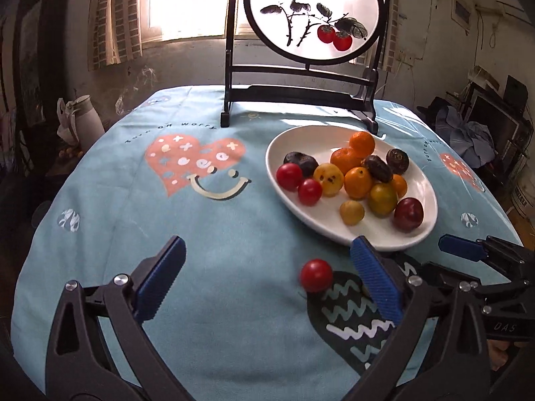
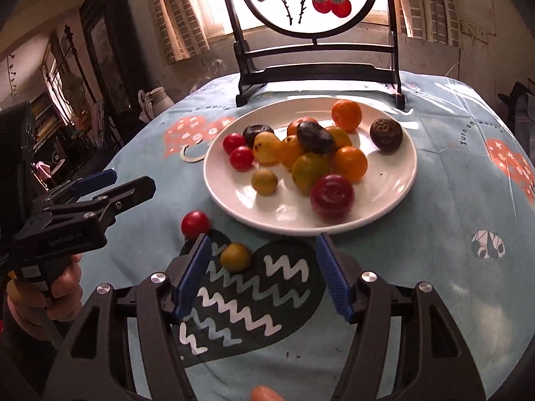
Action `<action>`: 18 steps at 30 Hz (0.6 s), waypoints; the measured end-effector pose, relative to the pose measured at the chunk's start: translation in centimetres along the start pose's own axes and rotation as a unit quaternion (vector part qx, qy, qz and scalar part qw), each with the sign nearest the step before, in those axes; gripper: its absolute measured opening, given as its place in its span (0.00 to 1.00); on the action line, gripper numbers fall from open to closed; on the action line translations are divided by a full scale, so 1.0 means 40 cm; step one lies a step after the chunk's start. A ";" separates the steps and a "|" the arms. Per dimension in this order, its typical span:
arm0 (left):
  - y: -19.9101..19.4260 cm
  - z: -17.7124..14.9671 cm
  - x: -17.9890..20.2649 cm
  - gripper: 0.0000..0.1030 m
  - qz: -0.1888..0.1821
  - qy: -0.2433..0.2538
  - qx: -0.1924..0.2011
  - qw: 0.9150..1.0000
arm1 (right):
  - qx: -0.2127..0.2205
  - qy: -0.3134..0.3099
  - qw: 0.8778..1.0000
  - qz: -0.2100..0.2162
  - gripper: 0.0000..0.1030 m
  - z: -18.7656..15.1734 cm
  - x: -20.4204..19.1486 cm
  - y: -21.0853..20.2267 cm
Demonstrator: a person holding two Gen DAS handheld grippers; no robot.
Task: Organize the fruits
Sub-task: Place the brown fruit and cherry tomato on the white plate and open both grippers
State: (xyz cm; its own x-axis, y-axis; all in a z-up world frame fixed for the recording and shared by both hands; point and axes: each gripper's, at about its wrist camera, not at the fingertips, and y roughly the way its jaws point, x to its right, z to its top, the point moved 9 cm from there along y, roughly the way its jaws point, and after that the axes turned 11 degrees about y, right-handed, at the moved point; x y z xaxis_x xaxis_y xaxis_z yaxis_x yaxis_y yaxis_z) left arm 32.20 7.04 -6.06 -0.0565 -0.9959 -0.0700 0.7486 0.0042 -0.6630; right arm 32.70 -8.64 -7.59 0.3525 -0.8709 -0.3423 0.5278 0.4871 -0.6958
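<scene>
A round white ceramic plate (image 2: 394,180) sits on the surface, which is draped in a light blue printed cloth (image 1: 234,234). The plate holds a heap of small fruit: orange mandarins (image 2: 346,115), yellow-green plums (image 2: 309,168), two red cherry tomatoes (image 2: 241,158), dark wrinkled fruits (image 2: 386,133) and a dark red plum (image 2: 332,196) near the plate's 6 o'clock rim, which looks blurred.

Two fruits lie off the plate on the cloth, at about 7 o'clock from it. A loose red cherry tomato (image 2: 195,224) rests just outside the rim, and a small yellow-green plum (image 2: 235,256) lies near it on the dark zigzag patch (image 2: 254,304) of the cloth.

The left tongs (image 1: 267,274) stand wide apart with blue ribbed pads and grip nothing; in the left wrist view the loose red tomato (image 1: 316,274) lies between the fingers, nearer the one at 3 o'clock, touching neither. The right tongs (image 2: 264,274) are also spread wide and empty, with the small yellow-green plum between the fingertips, close to the 9 o'clock finger but apart from it.

Behind the plate, at 12 o'clock, stands a black wooden frame holding a round painted screen (image 1: 314,10) with red persimmons. A pale jug (image 1: 82,118) stands beyond the surface's edge at 10 o'clock.
</scene>
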 end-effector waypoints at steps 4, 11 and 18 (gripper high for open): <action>0.001 -0.031 -0.052 0.98 0.016 -0.031 -0.009 0.999 | -0.014 -0.052 0.998 -0.021 0.59 -0.045 -0.047 0.043; -0.009 -0.022 -0.080 0.98 0.026 -0.045 -0.005 0.999 | -0.028 -0.063 0.997 -0.031 0.51 -0.046 -0.062 0.105; -0.015 -0.020 -0.086 0.98 0.025 -0.050 -0.004 0.998 | -0.041 -0.077 0.995 -0.056 0.43 -0.053 -0.059 0.143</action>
State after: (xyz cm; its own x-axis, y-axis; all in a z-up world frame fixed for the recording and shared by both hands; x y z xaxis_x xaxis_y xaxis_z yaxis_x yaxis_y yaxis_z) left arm 31.43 10.52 -6.01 0.0478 -0.9984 -0.0288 0.7441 0.0548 -0.6658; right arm 33.27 -3.93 -12.10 0.4128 -0.8963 -0.1621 0.5085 0.3745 -0.7754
